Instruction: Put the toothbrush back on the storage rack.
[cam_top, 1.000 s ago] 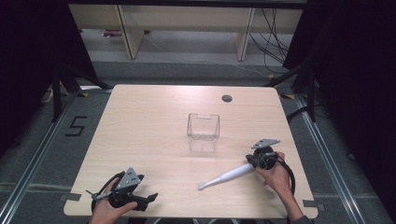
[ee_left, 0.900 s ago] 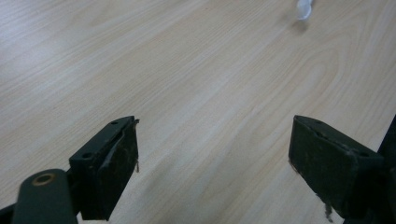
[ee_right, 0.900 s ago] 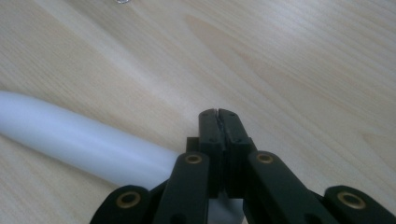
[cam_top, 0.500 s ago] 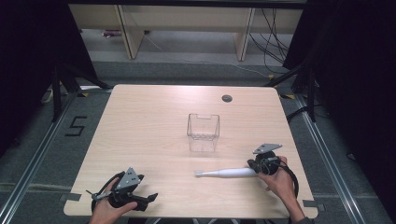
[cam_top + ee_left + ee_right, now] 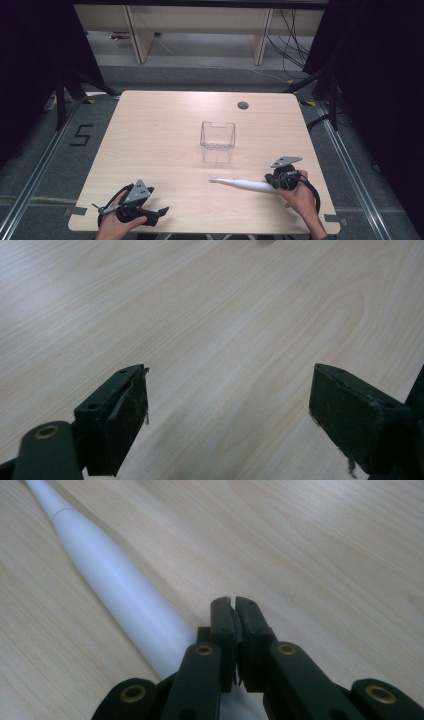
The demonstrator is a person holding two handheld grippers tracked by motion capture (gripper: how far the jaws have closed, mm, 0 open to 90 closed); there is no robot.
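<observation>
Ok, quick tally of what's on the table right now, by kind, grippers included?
Clear plastic container: 1
White toothbrush-like wand: 1
Handheld grippers: 2, the left gripper and the right gripper
Total: 4
</observation>
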